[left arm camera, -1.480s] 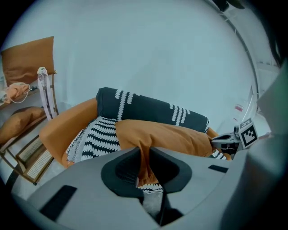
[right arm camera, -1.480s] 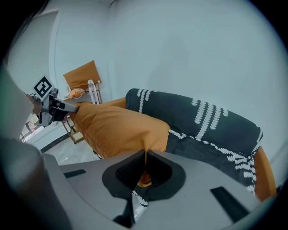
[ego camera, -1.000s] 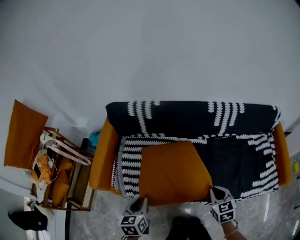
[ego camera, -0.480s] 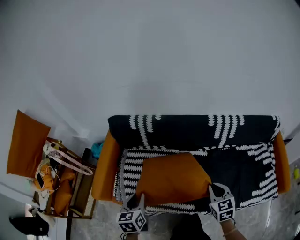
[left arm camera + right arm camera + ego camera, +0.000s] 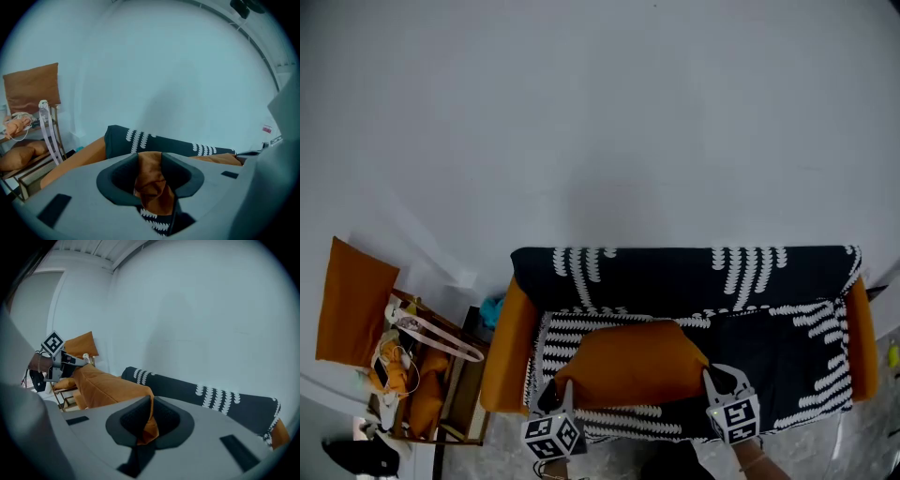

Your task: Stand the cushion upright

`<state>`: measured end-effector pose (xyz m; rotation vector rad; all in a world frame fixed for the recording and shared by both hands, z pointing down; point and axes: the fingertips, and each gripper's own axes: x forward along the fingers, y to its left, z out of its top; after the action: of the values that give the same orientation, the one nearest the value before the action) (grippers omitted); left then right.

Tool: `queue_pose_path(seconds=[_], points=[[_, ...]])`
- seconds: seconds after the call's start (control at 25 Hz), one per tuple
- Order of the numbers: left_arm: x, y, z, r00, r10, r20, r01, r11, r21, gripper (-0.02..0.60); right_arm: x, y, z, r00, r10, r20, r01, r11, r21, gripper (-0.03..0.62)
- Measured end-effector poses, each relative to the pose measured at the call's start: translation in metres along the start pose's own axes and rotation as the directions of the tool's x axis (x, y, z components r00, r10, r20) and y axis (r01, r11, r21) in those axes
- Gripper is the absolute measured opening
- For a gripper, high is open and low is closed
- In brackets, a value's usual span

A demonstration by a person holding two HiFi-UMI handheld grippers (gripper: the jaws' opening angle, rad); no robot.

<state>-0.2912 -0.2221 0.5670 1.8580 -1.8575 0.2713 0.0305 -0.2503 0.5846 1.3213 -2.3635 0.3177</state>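
Cushion (image 5: pixel 628 361) is held tilted over sofa (image 5: pixel 675 272) seat, corners clamped by right tongs (image 5: pixel 718 382) and just-opening left tongs (image 5: pixel 557 392); hands mostly cropped.

- Head view: bright, even, soft light with no glare. The white wall (image 5: pixel 600 112) shows only a faint grey shadow patch above the sofa (image 5: pixel 675 272).
- Fisheye bend here: the sofa back bows and the frame corners go slightly darker.
- Both gripper views: round fisheye frame, black corners, cool bluish cast.
- Cushion (image 5: pixel 628 364) reads clean orange from the head view, duller brown in the left gripper view.
- Left gripper (image 5: pixel 151 176) and right gripper (image 5: pixel 149 420): shells close to the lens are blurred, background fairly sharp.
- Jaw recesses sit in deep shadow.
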Motion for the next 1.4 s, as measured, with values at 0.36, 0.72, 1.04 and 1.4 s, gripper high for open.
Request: queue_pose_path(seconds=[0.36, 0.72, 1.04, 1.4], points=[[0.038, -0.005, 0.039, 0.998, 0.052, 0.027, -0.052, 0.999, 0.011, 0.156, 0.031, -0.027, 0.042, 0.995, 0.061, 0.072, -0.057, 0.997, -0.057, 0.028], [0.067, -0.005, 0.066, 0.997, 0.075, 0.031, -0.075, 0.997, 0.016, 0.158, 0.059, -0.044, 0.072, 0.989, 0.106, 0.108, -0.097, 0.992, -0.087, 0.028], [0.099, -0.004, 0.095, 0.998, 0.044, 0.048, -0.045, 0.999, 0.016, 0.163, 0.090, -0.060, 0.096, 0.989, 0.083, 0.120, -0.072, 0.993, -0.096, 0.026], [0.136, 0.001, 0.125, 0.999, -0.001, 0.046, 0.000, 1.000, 0.023, 0.164, 0.124, -0.076, 0.124, 0.992, 0.030, 0.123, -0.017, 0.995, -0.100, 0.025]])
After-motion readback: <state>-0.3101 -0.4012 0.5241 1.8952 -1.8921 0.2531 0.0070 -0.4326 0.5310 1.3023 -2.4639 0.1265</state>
